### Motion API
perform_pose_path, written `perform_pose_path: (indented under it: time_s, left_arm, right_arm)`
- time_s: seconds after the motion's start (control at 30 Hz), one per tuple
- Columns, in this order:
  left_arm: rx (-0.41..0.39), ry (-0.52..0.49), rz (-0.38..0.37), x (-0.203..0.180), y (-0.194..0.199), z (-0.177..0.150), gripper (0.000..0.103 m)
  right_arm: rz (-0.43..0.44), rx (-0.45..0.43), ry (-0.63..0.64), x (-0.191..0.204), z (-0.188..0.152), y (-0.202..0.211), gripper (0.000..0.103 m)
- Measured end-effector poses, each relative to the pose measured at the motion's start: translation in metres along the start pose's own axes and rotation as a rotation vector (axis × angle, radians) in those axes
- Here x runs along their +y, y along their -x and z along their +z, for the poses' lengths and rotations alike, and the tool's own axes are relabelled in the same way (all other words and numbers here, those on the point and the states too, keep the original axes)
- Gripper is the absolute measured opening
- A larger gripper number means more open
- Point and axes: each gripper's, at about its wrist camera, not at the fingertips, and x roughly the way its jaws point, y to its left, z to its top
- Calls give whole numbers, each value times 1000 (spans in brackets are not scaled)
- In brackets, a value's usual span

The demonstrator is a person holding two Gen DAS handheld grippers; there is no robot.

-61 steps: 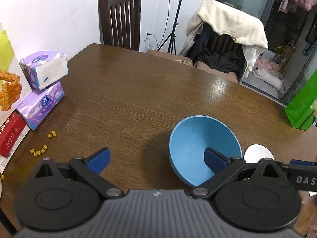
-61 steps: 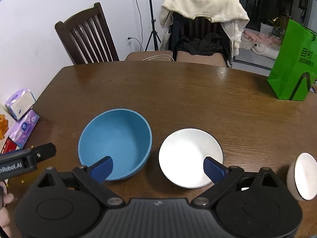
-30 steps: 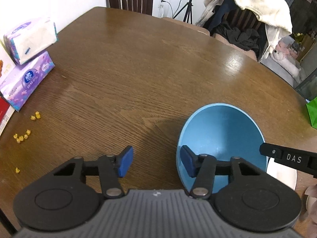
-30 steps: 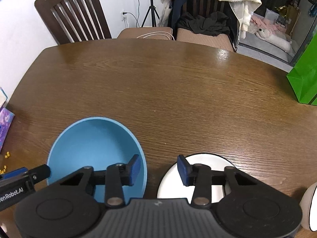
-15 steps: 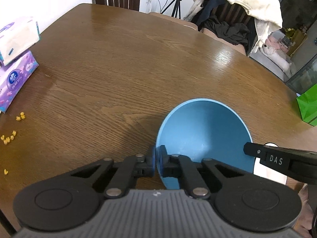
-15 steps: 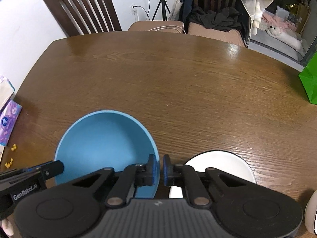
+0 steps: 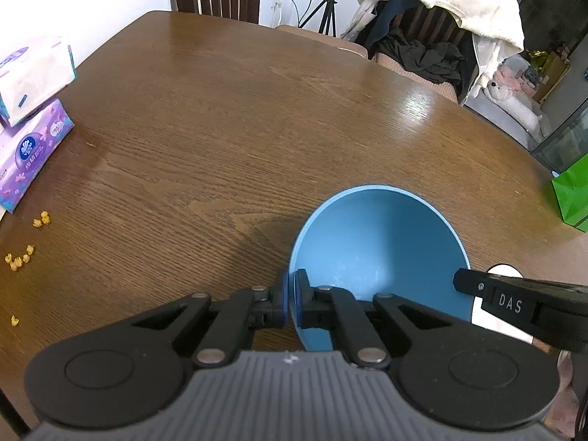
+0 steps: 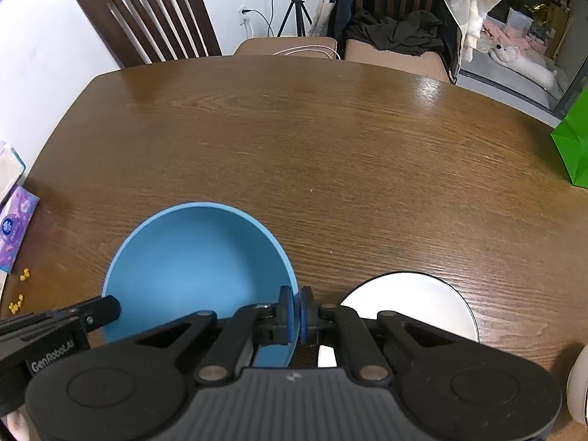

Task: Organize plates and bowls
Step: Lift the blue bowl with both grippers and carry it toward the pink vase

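We have the blue bowl (image 7: 378,250) pinched from two sides at once: our left gripper (image 7: 291,303) is clamped on its near left rim, one blue pad outside the wall and one inside, and our right gripper (image 8: 297,312) is clamped the same way on its near right rim. The bowl sits on the wooden table (image 8: 330,154), its open mouth spreading forward from both sets of fingers (whether its base is fully down on the wood we cannot tell). Just to the right of the right claw, partly under its outer finger, lies the white plate (image 8: 415,301), close beside the bowl's rim. Farther right still, at the frame's edge, a pale rounded dish (image 8: 578,386) is only partly in view. Off to the left of the left claw, well apart from the bowl, we see small yellow crumbs (image 7: 18,257) scattered on the wood, and beyond them two tissue packs (image 7: 31,147) stacked at the table's edge. Far ahead and to the right stands a green bag (image 8: 573,147), and beyond the far edge a dark wooden chair (image 8: 147,18).
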Motion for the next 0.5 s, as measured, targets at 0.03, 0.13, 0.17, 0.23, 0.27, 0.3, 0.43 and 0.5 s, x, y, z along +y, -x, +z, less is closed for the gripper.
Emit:
perform_pose_path:
  time_s: [0.03,0.13,0.17,0.23,0.27,0.3,0.43,0.5]
  left_arm:
    - [-1,-2,2,-1,0,0,5]
    - [-6,-4,2,-2,3,-1,5]
    - [-8,-10,3,-3,5,-1,5]
    - [-13,-15,-1,-2,7,-2,5]
    - [-14,-16,-1,-3,8,-2,5]
    - [-16,-16,0,-3,10,-3,5]
    - [-23,-16,-2,-3,15,-6,5]
    - [-31,-20,-5,-3,19,-7,5]
  right_arm:
    - [-2,-1,1,1,0,1,4]
    - [-2,-7,-5,1,0,3,4]
    - [-1,-10,-6,0,-1,4,4]
    - [1,-16,-8,-1,-2,6,4]
    - [-1,-18,-9,-1,-2,7,4]
    - [-2,-20,-9,-1,-2,8,4]
    - [-2,-22,-5,0,-5,13,4]
    - [-3,-25,-3,0,-7,16,4]
